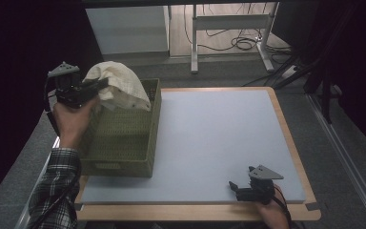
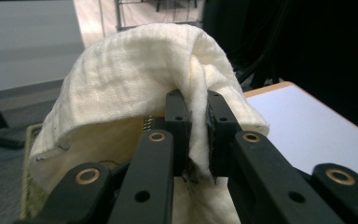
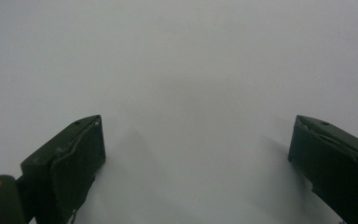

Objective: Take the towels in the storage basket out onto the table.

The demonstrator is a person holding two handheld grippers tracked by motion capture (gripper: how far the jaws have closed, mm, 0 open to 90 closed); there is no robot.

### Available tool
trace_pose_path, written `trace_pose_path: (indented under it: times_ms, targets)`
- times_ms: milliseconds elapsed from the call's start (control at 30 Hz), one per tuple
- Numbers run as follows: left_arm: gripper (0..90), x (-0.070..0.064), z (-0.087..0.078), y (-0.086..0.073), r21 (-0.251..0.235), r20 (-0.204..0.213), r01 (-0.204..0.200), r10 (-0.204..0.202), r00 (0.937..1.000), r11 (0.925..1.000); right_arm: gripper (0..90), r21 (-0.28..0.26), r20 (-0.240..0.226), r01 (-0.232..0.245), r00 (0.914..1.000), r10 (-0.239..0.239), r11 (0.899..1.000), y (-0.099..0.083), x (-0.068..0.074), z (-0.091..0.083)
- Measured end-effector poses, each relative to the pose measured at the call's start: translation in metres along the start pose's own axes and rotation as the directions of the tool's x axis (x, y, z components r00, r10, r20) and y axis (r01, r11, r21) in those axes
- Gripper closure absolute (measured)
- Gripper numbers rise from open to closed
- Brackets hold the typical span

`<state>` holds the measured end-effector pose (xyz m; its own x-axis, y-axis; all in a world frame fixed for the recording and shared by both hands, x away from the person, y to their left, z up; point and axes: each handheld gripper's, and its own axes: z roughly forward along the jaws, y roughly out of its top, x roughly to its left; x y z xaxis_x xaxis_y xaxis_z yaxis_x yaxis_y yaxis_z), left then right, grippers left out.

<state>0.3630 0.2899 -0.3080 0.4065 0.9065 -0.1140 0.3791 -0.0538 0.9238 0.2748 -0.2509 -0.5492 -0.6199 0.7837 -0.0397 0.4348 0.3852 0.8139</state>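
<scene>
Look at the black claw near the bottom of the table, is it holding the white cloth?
No, the right gripper rests open over the bare grey mat; the left gripper pinches the white cloth.

1. No readable text, label, brand, number or sign in the high view.
2. None in the left gripper view.
3. None in the right gripper view.

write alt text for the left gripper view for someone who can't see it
The left gripper, its two black jaws closed, pinches a fold of cream cloth that drapes over them. A green woven basket sits below, with a pale blue table mat at right.
</scene>
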Motion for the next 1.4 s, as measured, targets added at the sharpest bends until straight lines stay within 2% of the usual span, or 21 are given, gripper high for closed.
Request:
trace_pose_path:
  times_ms: [267, 600, 767, 1200, 1367, 1400]
  targets:
    - [82.1, -0.021, 0.007, 0.002, -0.037, 0.061, -0.028, 0.030, 0.9977, 0.9989, 3.8, 0.000, -0.001, -0.001, 1.0000, 0.001, 1.000, 0.000, 0.000, 0.000]
    - [82.0, -0.054, 0.024, 0.007, -0.060, 0.139, -0.073, 0.080, 0.9870, 0.9956, 3.8, 0.001, -0.002, -0.003, 1.0000, 0.003, 1.000, 0.000, 0.000, 0.000]
    - [82.0, -0.071, 0.037, 0.004, -0.062, 0.177, -0.090, 0.099, 0.9792, 0.9941, 3.8, 0.002, -0.003, -0.004, 1.0000, 0.004, 1.000, 0.000, 0.000, 0.000]
    - [81.8, -0.118, 0.075, -0.016, -0.047, 0.261, -0.126, 0.134, 0.9561, 0.9909, 3.8, 0.001, -0.002, -0.002, 1.0000, 0.002, 1.000, 0.000, 0.000, 0.000]
    - [81.7, -0.139, 0.088, -0.023, -0.047, 0.302, -0.133, 0.141, 0.9428, 0.9900, 3.9, 0.001, -0.003, -0.002, 1.0000, 0.002, 1.000, 0.000, 0.000, 0.000]
    - [81.7, -0.143, 0.090, -0.024, -0.047, 0.306, -0.133, 0.141, 0.9417, 0.9900, 3.8, 0.001, -0.003, -0.002, 1.0000, 0.002, 1.000, 0.000, 0.000, 0.000]
